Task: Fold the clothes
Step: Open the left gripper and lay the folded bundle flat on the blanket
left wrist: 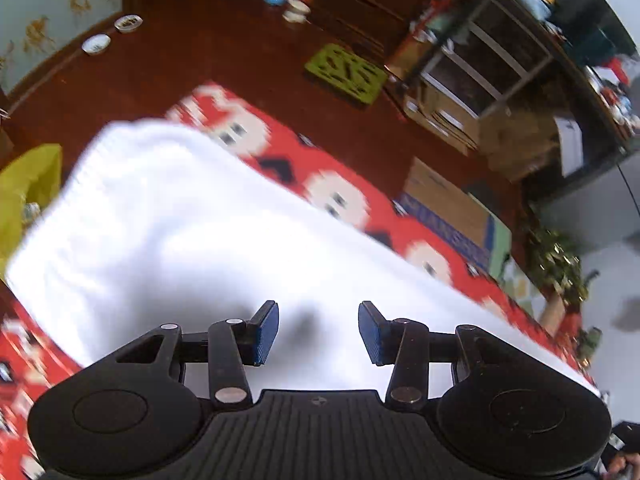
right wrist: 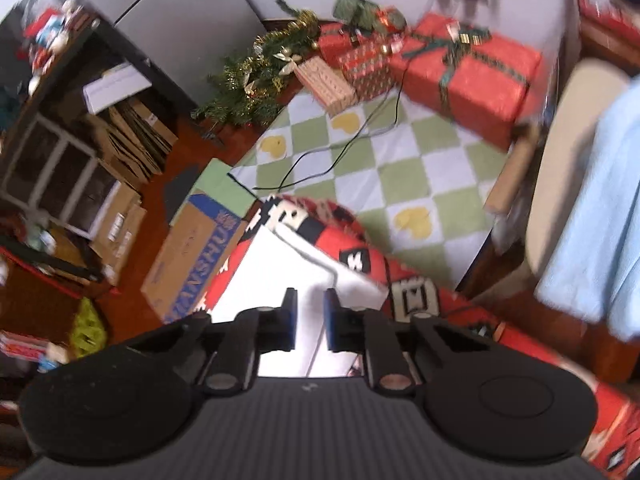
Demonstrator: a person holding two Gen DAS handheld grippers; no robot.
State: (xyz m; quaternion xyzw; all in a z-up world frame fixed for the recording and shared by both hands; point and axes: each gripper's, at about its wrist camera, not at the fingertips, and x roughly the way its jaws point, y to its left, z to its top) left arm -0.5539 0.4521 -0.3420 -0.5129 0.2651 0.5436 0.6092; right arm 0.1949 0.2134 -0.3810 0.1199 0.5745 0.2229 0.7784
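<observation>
A white knit garment [left wrist: 192, 224] lies spread over a red patterned tablecloth [left wrist: 280, 152]. My left gripper [left wrist: 318, 330] hovers open just above its near part, with nothing between the blue pads [left wrist: 266, 332] and a soft shadow under them. In the right wrist view the same white garment [right wrist: 280, 276] ends in a corner close to the table's edge. My right gripper [right wrist: 311, 320] sits over that corner with its jaws only a narrow gap apart. White cloth and a fold line show through the gap, and the cloth looks flat beneath the fingers.
The red patterned tablecloth [right wrist: 340, 236] ends near a cardboard box [right wrist: 192, 256] on the dark floor. A green checked rug [right wrist: 400, 160], wrapped red presents [right wrist: 468, 64], shelving [left wrist: 480, 68], a green mat [left wrist: 346, 72] and a chair with pale blue cloth [right wrist: 600, 200] surround the table.
</observation>
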